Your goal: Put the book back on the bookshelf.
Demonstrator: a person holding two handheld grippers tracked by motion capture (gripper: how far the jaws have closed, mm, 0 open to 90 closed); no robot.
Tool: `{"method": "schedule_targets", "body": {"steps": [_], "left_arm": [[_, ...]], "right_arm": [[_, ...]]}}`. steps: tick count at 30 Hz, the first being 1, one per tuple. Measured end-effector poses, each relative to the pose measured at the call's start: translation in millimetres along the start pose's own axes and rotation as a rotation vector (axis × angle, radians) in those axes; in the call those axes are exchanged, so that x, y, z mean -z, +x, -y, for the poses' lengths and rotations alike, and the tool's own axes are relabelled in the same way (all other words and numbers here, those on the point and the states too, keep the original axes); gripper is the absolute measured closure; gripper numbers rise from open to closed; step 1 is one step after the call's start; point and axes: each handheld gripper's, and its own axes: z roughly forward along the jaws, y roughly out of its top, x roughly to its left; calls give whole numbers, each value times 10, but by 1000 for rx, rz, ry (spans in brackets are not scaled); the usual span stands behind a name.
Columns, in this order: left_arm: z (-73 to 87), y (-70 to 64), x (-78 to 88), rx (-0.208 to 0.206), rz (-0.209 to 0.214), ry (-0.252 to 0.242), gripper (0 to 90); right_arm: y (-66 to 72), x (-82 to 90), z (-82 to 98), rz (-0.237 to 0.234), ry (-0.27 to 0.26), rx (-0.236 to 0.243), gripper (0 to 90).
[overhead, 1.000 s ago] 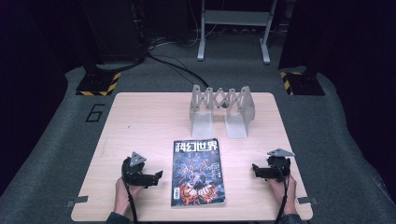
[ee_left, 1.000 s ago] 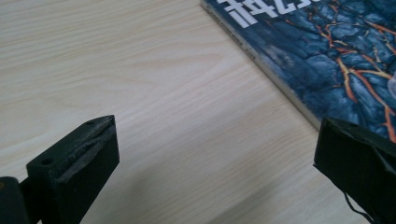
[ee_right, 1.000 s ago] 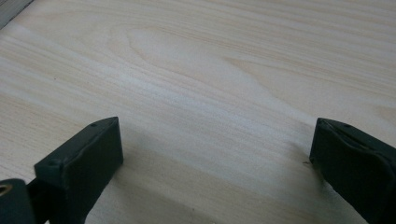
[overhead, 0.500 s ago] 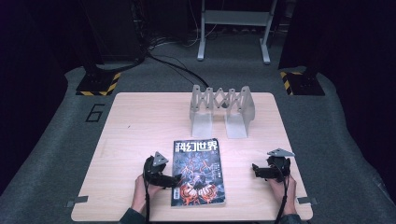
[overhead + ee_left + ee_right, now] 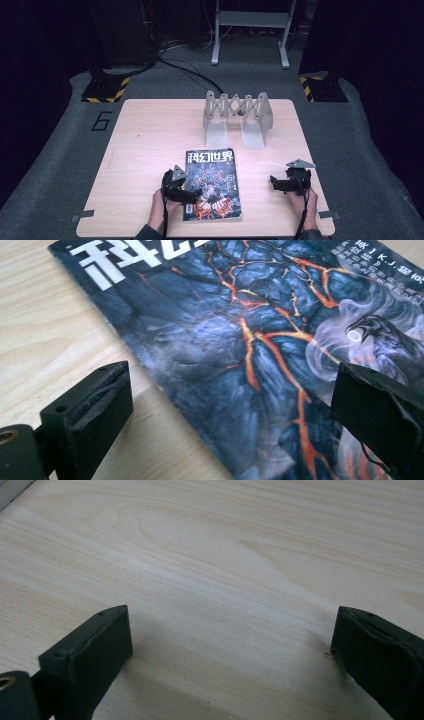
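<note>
- In the high view, we see the magazine (image 5: 212, 183) lying flat, cover up, on the near middle of the table (image 5: 150, 135), its bottom edge close to the person's side. Our left gripper (image 5: 192, 192) sits at the magazine's left edge, low on the cover; our right gripper (image 5: 276, 182) rests on bare wood well to the right of it. A grey folding rack (image 5: 237, 116) stands beyond the magazine, apart from it.
- From that view we judge the magazine thin, light and floppy: lifted by one corner it would likely sag, and the glossy cover may slide on the wood.
- In the left gripper view, our left gripper (image 5: 227, 405) is spread wide, gripping nothing. One jaw hangs over the wood just outside the magazine's (image 5: 250, 335) left edge, the other over the dark lava artwork. That edge looks to be the bound side, so it should be the stiffest place to pinch; we would slip one jaw under the edge mid-length rather than at a corner, and squeeze gently so the pages do not crease.
- In the right gripper view, our right gripper (image 5: 230, 647) is likewise spread wide and empty above plain wood of the table (image 5: 225, 555), free to steady the far side.
</note>
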Motion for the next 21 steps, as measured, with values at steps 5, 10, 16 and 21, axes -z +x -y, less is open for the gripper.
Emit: {"method": "schedule_targets", "body": {"steps": [5, 10, 16, 21], "left_arm": [[-8, -46, -18, -5, -4, -8, 54], [-9, -74, -29, 9, -13, -17, 56], [-24, -109, -46, 12, -12, -13, 56], [-52, -138, -79, 0, -2, -12, 56]], "right_arm": [[11, 19, 7, 4, -4, 1, 52], [16, 43, 21, -4, -3, -5, 86], [8, 63, 38, -24, -22, -3, 109], [14, 85, 31, -80, -24, -36, 123]]}}
